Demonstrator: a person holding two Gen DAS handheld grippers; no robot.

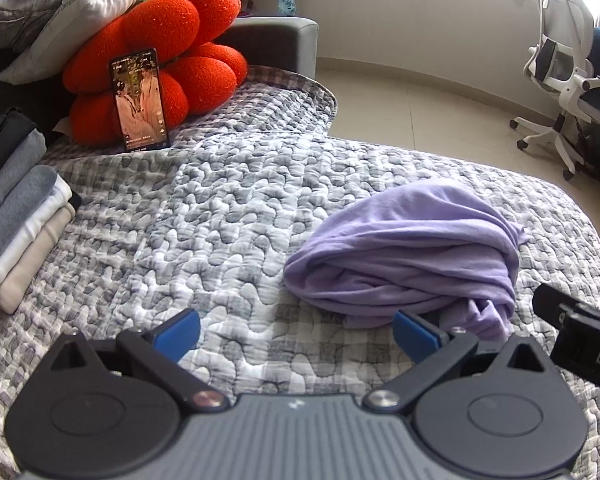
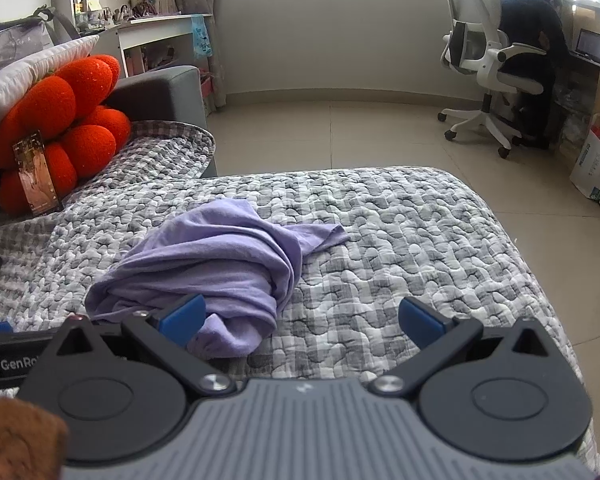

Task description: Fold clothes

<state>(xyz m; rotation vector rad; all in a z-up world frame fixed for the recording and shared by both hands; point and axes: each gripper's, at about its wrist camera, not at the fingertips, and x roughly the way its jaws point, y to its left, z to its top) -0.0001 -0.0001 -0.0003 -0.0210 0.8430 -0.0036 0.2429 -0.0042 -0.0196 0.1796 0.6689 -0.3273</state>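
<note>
Lavender garment (image 1: 404, 248) — one, crumpled — lies on the quilted bed (image 1: 228, 216). One stack of folded clothes (image 1: 20, 216) sits at the bed's left edge. Both left tongs (image 1: 296, 330) and right tongs (image 2: 302, 320) gape wide, holding nothing.

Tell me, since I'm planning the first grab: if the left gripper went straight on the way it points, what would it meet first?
Probably the bare grey quilt. The left gripper has its jaws open and empty, and the crumpled lilac garment lies just right of its line, near the right jaw; depth is hard to judge.
</note>
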